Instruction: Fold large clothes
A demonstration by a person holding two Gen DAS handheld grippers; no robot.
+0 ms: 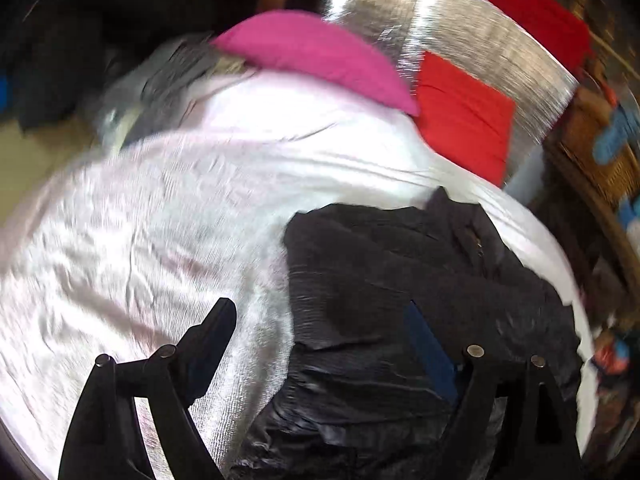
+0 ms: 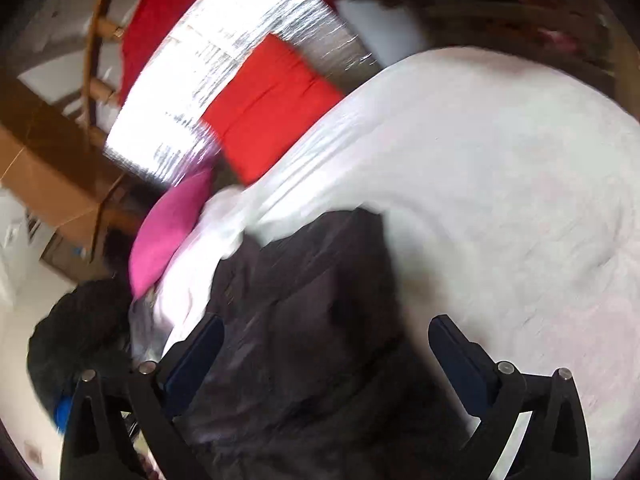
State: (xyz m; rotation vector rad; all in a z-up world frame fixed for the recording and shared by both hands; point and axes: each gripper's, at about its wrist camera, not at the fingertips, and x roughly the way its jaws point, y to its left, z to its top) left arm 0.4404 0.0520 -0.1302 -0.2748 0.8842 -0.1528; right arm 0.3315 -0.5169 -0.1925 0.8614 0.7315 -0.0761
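The dark garment (image 1: 420, 280) lies bunched on the white sheet (image 1: 160, 240) of the bed, below the pink pillow (image 1: 316, 56) and red cushion (image 1: 460, 116). Both the left tongs (image 1: 324, 320) and right tongs (image 2: 326, 332) stand wide open over it, holding nothing, so a fold seems just released. Through the blur its edges are hard to trace, but the next move likely calls for finding a free edge to pinch and fold over.
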